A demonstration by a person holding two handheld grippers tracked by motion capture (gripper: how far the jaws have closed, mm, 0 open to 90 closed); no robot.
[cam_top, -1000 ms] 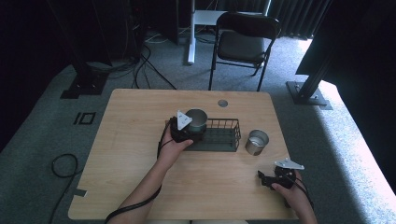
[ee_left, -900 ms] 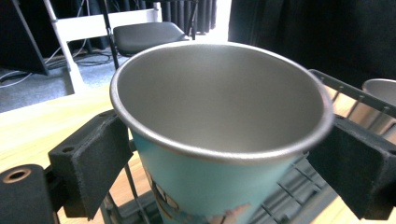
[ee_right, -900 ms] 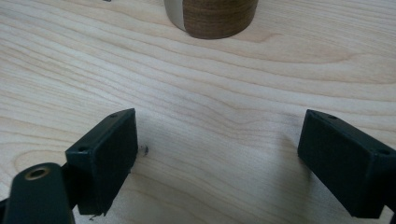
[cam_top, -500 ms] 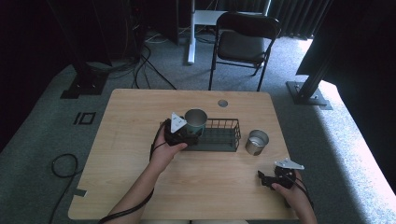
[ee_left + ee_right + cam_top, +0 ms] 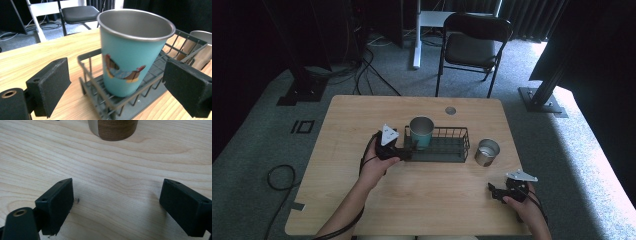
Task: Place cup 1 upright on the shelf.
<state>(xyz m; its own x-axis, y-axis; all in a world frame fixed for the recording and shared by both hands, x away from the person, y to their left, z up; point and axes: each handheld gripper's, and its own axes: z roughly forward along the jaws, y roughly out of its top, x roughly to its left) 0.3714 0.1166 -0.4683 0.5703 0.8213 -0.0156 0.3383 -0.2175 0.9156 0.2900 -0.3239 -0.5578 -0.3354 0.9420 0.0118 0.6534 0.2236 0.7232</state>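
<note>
Work in hand: we judge it to be the placing of cups in the black wire rack [image 5: 447,146] on the light wooden table [image 5: 362,115].
Teal cup: the teal metal cup with a bird picture [image 5: 130,52] stands upright in the rack's left end, mouth up.
Left gripper: the left gripper [image 5: 408,150] sits at the rack's left end; in the left gripper view its jaws stand wide apart on either side of the cup, touching nothing and holding nothing.
Right gripper: the right gripper [image 5: 493,190] rests near the table's front right; its jaws are spread wide over bare wood, empty.
Second cup: the plain steel cup [image 5: 486,152] stands just right of the rack, outside it.
Step judged: the teal cup reads as set down and let go.
Next move: we expect the left gripper must draw clear without tipping the cup; the right must reach forward to the steel cup and close squarely on its wall.
</note>
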